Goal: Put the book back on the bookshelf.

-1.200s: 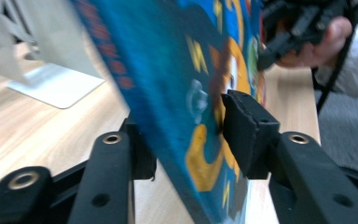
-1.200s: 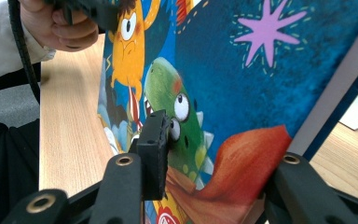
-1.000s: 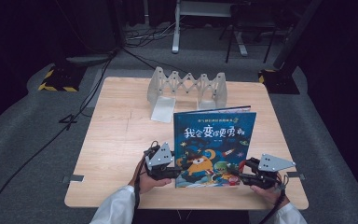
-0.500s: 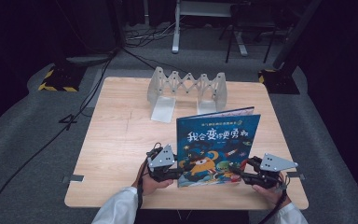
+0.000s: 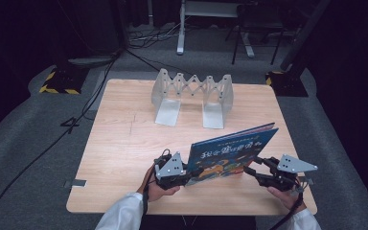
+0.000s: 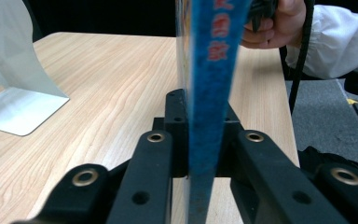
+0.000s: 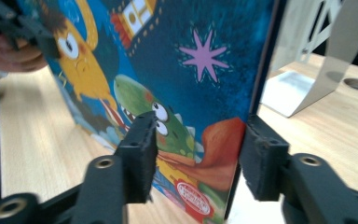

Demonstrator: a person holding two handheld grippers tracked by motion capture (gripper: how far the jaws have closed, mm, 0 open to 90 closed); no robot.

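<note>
One picture book [image 5: 232, 153] stands tilted on its lower edge near the front of the wooden counter [image 5: 124, 143], held between two hand-held tools. The left claw [image 5: 194, 171] has just closed on the book's spine edge; in the left gripper view its two black jaws press from both sides on the blue spine [image 6: 207, 93]. The right claw [image 5: 249, 170] sits at the book's other lower corner, its jaws having just been opening: in the right gripper view the cover [image 7: 168, 70], with a yellow creature, a green creature and one pink star, lies between the two pads [image 7: 142, 154] with a gap showing on either side, so nothing is gripped there. Two hands work the tools, the left hand [image 5: 160, 189] and the right hand [image 5: 282, 194], both in white sleeves. Farther back on the counter stands one expanding metal book rack [image 5: 191, 96] with two flat feet, well apart from the book. Cables [image 5: 76, 120] trail across the grey floor to the left, and one yellow-and-black striped base [image 5: 60, 81] sits beyond the counter's far left corner.
</note>
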